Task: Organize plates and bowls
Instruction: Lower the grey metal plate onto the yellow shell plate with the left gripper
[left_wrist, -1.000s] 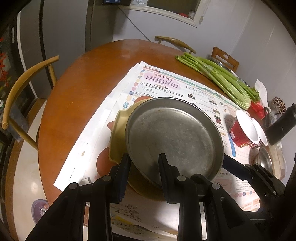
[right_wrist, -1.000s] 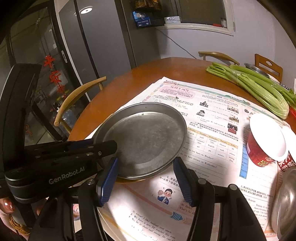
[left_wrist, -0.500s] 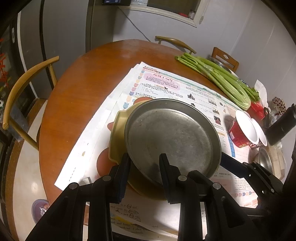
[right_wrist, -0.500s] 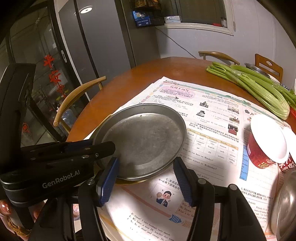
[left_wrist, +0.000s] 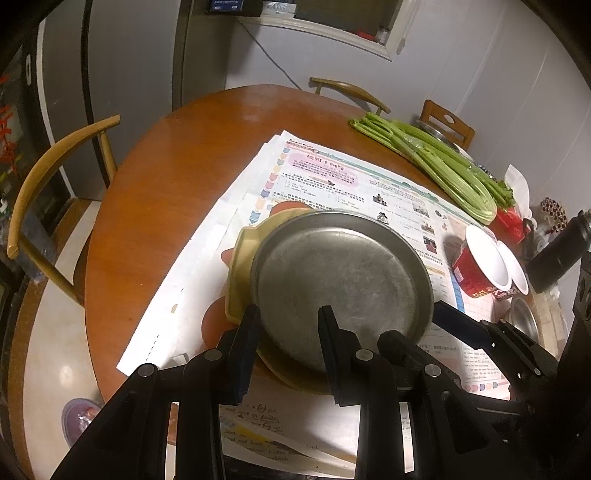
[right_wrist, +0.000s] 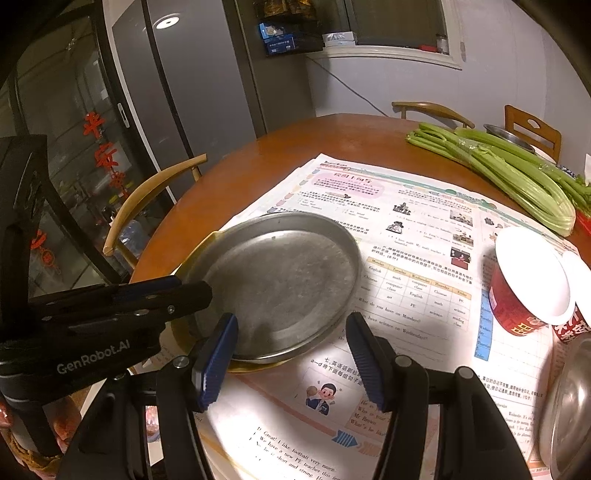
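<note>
A round grey metal plate rests tilted on a yellow dish, on newspaper spread over the round wooden table. My left gripper is shut on the metal plate's near rim, one finger inside the plate and one outside. In the right wrist view it clamps the plate's left edge. My right gripper stands open at the plate's near edge, and its pads press on nothing. Its tip also shows beside the plate.
Two red cups with white insides stand to the right, next to a small steel bowl and a black bottle. Celery lies at the back right. Wooden chairs ring the table.
The metal plate has shifted a touch to the left in the left gripper's hold. The right gripper has not moved.
</note>
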